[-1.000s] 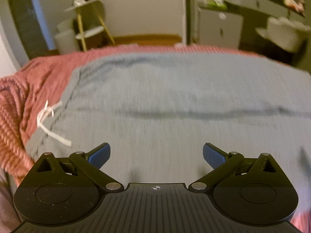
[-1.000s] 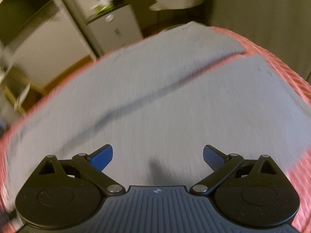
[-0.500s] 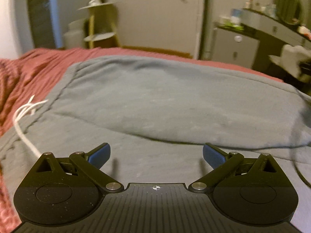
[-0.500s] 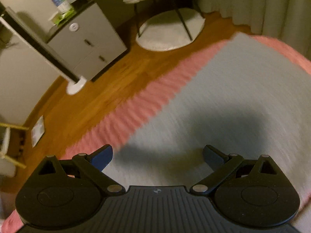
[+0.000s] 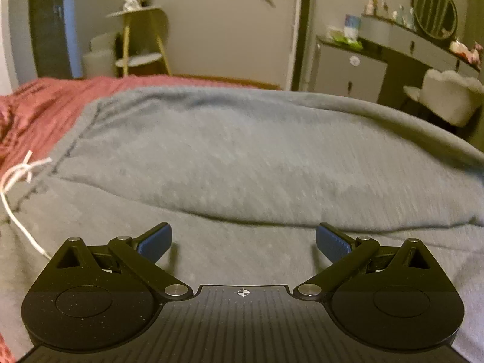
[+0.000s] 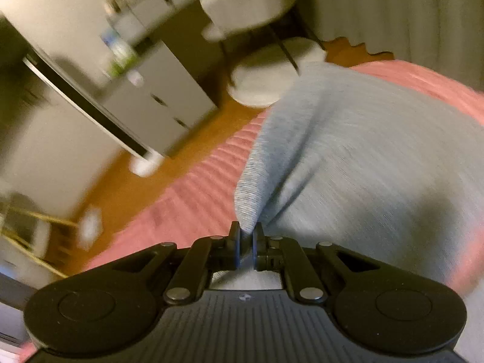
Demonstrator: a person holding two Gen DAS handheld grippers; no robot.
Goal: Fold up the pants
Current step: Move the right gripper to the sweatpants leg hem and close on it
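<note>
Grey sweatpants [image 5: 242, 157] lie spread on a pink ribbed bedspread [image 5: 39, 106], one leg folded over the other, with a white drawstring [image 5: 18, 181] at the waistband on the left. My left gripper [image 5: 243, 242] is open and empty, low over the near leg. My right gripper [image 6: 246, 239] is shut on the pants' edge [image 6: 251, 199] and pulls up a ridge of grey cloth near the bed's edge. The rest of the pants [image 6: 378, 163] spread to the right.
Beyond the bed stand a gold-legged side table [image 5: 139, 39], a grey dresser [image 5: 351, 66] and a white chair [image 5: 447, 96]. In the right wrist view the wooden floor [image 6: 169, 151], a round white rug [image 6: 272, 75] and the dresser [image 6: 157, 96] lie past the bed's edge.
My right gripper went from open to shut on the pants' edge near the bed's side and lifts it. My left gripper stayed open and dropped lower over the pants.
</note>
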